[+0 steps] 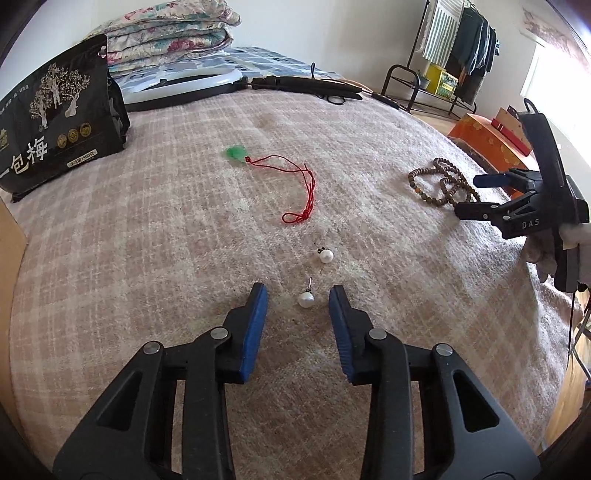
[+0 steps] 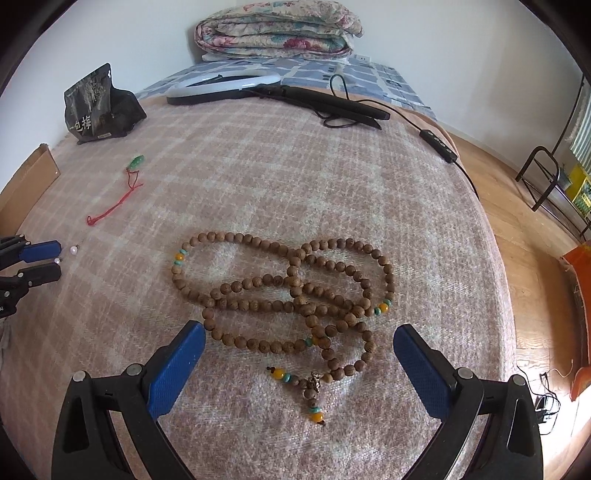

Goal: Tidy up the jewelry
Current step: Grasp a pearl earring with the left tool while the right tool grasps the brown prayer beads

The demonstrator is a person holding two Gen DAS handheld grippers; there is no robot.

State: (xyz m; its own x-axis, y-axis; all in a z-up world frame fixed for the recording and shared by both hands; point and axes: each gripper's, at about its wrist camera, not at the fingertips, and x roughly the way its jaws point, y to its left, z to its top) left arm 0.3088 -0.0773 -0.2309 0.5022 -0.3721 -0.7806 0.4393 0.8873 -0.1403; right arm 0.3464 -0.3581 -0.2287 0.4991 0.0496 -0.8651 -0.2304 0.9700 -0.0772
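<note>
Left wrist view: the left tool (image 1: 298,291) stands open over the plaid blanket (image 1: 147,240) of a bed, its blue pads on either side of a pearl stud earring (image 1: 306,298) without touching it; the earring's post points toward 12 o'clock. A second pearl earring (image 1: 326,255) lies just beyond, at 1 o'clock from the first. Farther off at 11 o'clock lies a green pendant (image 1: 236,153) on a red cord (image 1: 304,192). At 3 o'clock of this view the right tool (image 1: 467,195) hangs above a wooden bead strand (image 1: 439,181). A black pouch (image 1: 55,125) stands at 10 o'clock.

Right wrist view: the right tool (image 2: 299,341) is wide open, nothing pressed between its pads. The wooden bead strand (image 2: 280,291), coiled in overlapping loops with amber and turquoise accent beads, lies on the blanket between and ahead of the fingers, its tassel end at 6 o'clock. At 9 o'clock the left tool (image 2: 59,258) and both pearls appear. A ring light (image 2: 221,86) and a folded quilt (image 2: 277,31) lie at 12 o'clock.
</note>
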